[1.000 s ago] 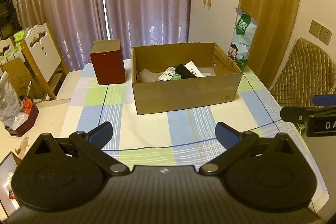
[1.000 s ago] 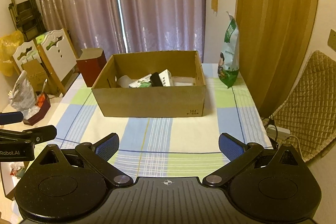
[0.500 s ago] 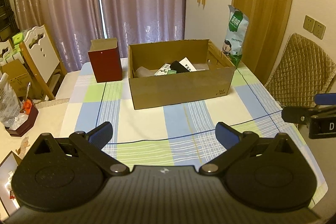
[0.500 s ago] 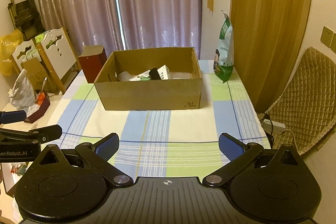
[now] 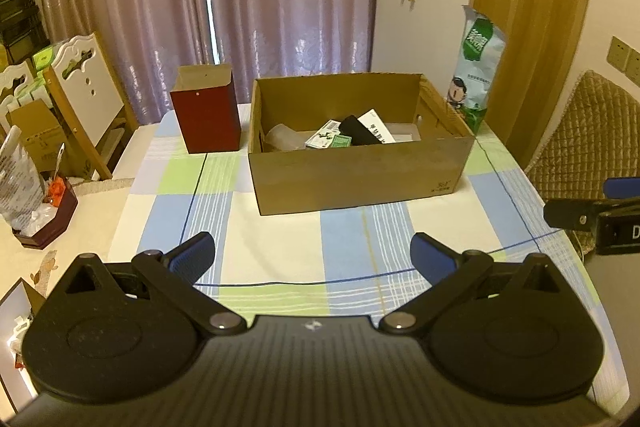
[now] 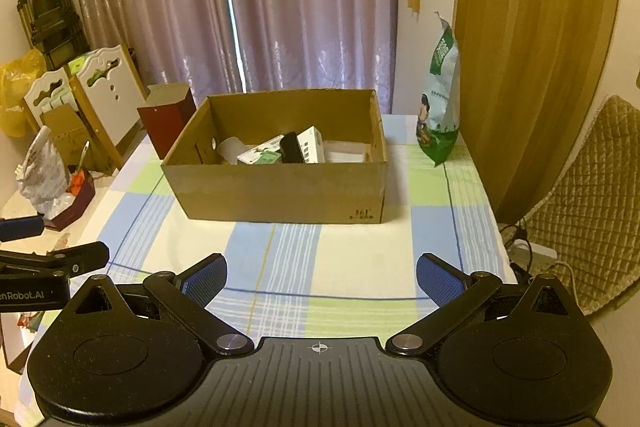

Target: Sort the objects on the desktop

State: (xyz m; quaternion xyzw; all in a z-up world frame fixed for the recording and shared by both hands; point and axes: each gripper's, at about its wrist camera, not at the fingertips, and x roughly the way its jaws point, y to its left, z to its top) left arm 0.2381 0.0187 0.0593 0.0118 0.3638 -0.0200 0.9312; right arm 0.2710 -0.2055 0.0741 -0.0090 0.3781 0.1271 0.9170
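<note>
An open cardboard box (image 5: 352, 175) (image 6: 280, 195) stands mid-table on the checked cloth. Inside lie a black object (image 5: 358, 131) (image 6: 291, 147), a green-and-white carton (image 5: 326, 139) (image 6: 262, 153), a white printed box (image 5: 378, 131) (image 6: 314, 145) and a pale rounded item (image 5: 282, 137) (image 6: 232, 147). My left gripper (image 5: 312, 259) is open over the cloth in front of the box, holding nothing. My right gripper (image 6: 320, 279) is open and holds nothing too, to the right of the left one. A dark red box (image 5: 206, 121) (image 6: 168, 119) stands left of the cardboard box. A green snack bag (image 5: 476, 71) (image 6: 442, 107) stands at its right.
The table's left edge borders a lower surface with a dark tray (image 5: 44, 223) (image 6: 72, 203) of wrapped items. White chair backs (image 5: 90, 87) (image 6: 108, 95) stand at the left. A quilted chair (image 5: 584, 139) (image 6: 588, 203) is at the right, with cables (image 6: 532, 251) below it. Curtains hang behind.
Both grippers have stayed open and pulled back from the box over the second, with a slight shift in height and angle. Nothing on the table has moved.
</note>
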